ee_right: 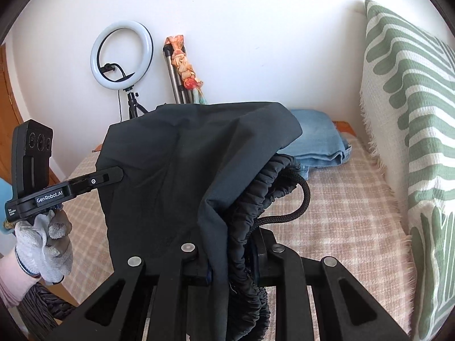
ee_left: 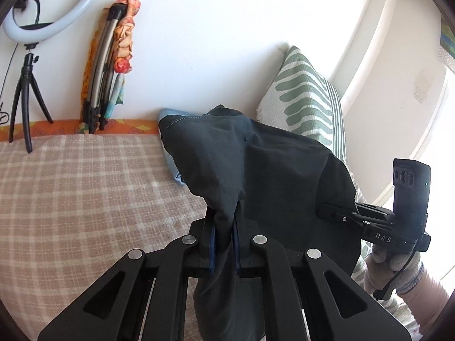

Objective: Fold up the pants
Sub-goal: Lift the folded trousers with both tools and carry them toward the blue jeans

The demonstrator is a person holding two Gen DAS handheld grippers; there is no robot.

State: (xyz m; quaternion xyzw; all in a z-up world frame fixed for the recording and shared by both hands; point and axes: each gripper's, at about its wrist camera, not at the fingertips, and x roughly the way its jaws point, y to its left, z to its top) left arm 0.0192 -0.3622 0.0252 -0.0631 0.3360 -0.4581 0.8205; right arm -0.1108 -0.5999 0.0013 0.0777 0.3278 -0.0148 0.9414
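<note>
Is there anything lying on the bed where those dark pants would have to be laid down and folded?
Mostly no. The checked bedspread looks bare in front. Only folded blue jeans lie at the far end near the wall, beside the green patterned pillow. The dark pants hang clamped in both the left gripper and right gripper.
</note>
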